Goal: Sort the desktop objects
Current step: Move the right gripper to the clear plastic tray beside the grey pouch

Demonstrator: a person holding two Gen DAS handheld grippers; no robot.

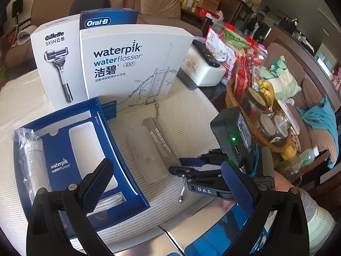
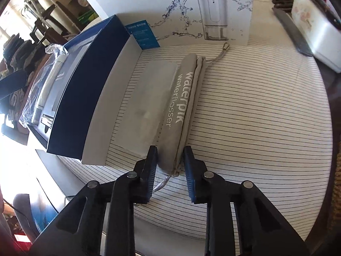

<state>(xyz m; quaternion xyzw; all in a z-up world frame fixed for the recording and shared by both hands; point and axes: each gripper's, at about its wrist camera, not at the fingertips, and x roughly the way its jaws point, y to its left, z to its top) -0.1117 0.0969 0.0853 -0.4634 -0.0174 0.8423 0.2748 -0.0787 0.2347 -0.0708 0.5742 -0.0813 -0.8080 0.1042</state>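
A: Our right gripper (image 2: 170,170) points steeply down at the near end of the grey Waterpik drawstring pouch (image 2: 181,104), its blue pads closed in against both sides of the fabric, so we have hold of it.

B: And our left gripper (image 1: 166,183)?

A: It hangs wide open above the near corner of the blue Waterpik tray (image 1: 127,170), with nothing between its fingers.

B: Where does the pouch lie?

A: On the striped cloth (image 2: 255,117), lengthwise away from us, touching a frosted plastic case (image 2: 149,98) on its left. One cord runs out from under our pads; the other ends in a metal tip (image 2: 225,47) near the far box.

B: What does the tray hold?

A: Its large cut-out (image 1: 85,140) shows only white backing. The small slot at the near end holds something white and coiled; we cannot tell what. A flosser in a clear plastic bag (image 1: 32,160) lies along the tray's left edge.

B: Farther back?

A: The white Waterpik box (image 1: 132,64) stands upright, a Gillette box (image 1: 57,64) beside it, an Oral-B box (image 1: 106,19) behind. To the right, a wicker basket (image 1: 266,140) holds jars, bananas and snack packets.
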